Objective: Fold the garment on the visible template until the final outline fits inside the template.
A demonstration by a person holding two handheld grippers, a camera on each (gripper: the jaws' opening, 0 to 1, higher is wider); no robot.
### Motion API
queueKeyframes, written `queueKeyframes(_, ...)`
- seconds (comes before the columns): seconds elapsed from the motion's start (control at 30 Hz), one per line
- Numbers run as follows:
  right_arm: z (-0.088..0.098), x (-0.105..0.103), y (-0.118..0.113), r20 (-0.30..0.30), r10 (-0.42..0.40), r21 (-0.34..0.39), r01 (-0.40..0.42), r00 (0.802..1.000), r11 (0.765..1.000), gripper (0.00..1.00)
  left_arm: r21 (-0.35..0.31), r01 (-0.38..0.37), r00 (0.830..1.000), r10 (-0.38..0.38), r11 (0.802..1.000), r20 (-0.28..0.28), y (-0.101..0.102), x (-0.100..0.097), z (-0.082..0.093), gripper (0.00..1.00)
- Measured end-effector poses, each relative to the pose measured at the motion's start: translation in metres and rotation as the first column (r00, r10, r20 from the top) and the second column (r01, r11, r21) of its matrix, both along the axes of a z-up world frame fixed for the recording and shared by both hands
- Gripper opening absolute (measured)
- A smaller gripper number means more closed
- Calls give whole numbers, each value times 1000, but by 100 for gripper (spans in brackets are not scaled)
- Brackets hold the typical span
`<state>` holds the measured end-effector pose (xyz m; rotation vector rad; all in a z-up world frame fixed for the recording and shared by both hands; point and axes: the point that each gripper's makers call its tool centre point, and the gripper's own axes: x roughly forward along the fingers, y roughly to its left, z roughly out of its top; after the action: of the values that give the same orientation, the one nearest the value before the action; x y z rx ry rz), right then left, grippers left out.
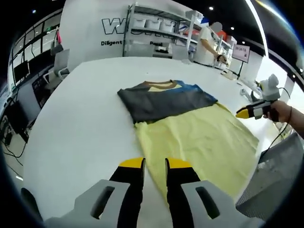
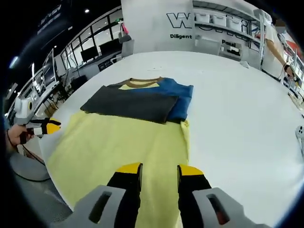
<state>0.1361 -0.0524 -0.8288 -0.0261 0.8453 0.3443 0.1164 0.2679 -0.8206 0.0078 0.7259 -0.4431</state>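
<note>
Your left gripper (image 1: pixel 155 164) & right gripper (image 2: pixel 159 169) hover w/ jaws apart, gripping nothing, over the garment (image 2: pixel 137 118) on white table (image 2: pixel 237 109)

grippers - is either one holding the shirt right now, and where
Nothing is held. The left gripper and the right gripper are both open over the shirt, gripping no part of it.

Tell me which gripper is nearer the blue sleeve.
Right. The right gripper hovers just beside the blue sleeve; the left gripper sits back by the yellow hem.
</note>
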Motion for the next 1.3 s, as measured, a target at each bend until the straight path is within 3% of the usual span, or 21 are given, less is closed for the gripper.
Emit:
queueKeyframes(0.07, 0, -4, -1, -5, -7, 7, 7, 1000, 1000, 23, 35, 19, 1000, -19, 999, -16, 2, -7, -3, 10)
queueKeyframes(0.5, -4, -41, -13, -106, -21, -29, 18, 994, 999, 24, 25, 76, 990, -72, 997, -124, -8, -39, -9, 10)
queueKeyframes(0.73, 1, -54, -24, -123, -22, -73, 14, 992, 997, 24, 43, 86, 983, -78, 995, -164, -4, -55, -14, 14)
queueKeyframes(0.93, -2, -70, -35, -195, -11, -103, -9, 981, 995, 23, 51, 94, 970, -80, 994, -230, -1, -70, -19, 13)
queueKeyframes(1.0, -4, -76, -37, -218, 6, -125, -34, 976, 992, 24, 91, 151, 962, -126, 984, -240, -1, -77, -20, 14)
queueKeyframes(1.17, -12, -91, -38, -281, 8, -128, -46, 960, 991, 24, 64, 152, 951, -128, 986, -282, -5, -85, -21, 13)
queueKeyframes(1.27, -16, -96, -38, -300, 14, -138, -58, 954, 989, 24, 78, 139, 953, -111, 987, -282, -2, -87, -22, 14)
queueKeyframes(1.3, -17, -99, -37, -309, 15, -134, -59, 951, 989, 24, 72, 142, 944, -113, 987, -309, -4, -93, -23, 14)
